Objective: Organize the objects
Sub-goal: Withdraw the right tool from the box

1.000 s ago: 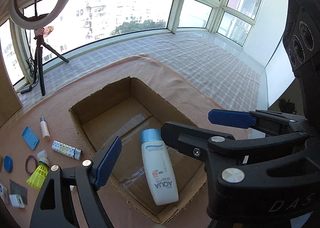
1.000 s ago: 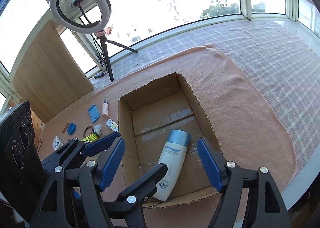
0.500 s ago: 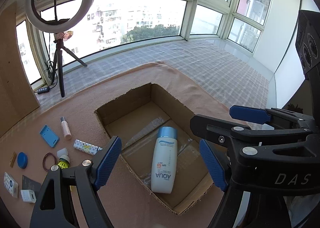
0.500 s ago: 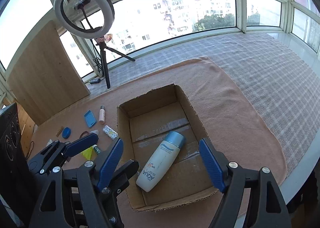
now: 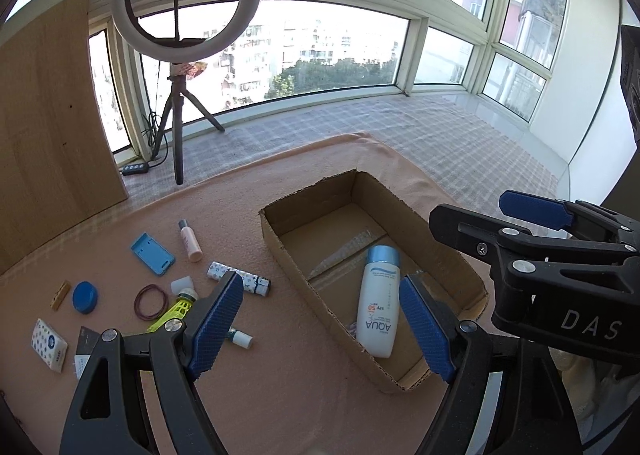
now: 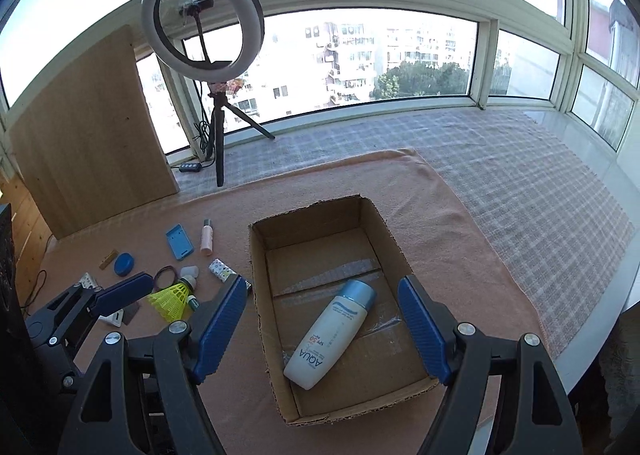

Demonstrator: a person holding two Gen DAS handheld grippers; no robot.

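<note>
1. Peach cloth (image 6: 432,215) covers the work surface beneath a wide window; nearest the cameras, the left gripper (image 5: 320,323) and right gripper (image 6: 322,327) both hang with jaws spread and nothing between them.
2. Just beyond, a cardboard box (image 6: 256,295) holds a white sunscreen bottle (image 6: 328,335) lying flat on its floor, blue cap pointing away.
3. Left of the box, small items lie scattered: a yellow shuttlecock (image 6: 172,297), a patterned tube (image 5: 238,277), a rubber band (image 5: 151,301), a blue lid (image 5: 85,296), a blue case (image 5: 153,253), and what may be a pink lotion bottle (image 5: 190,241).
4. Farthest back, a ring light (image 6: 202,21) stands on its tripod beside a wooden board (image 6: 80,135).
</note>
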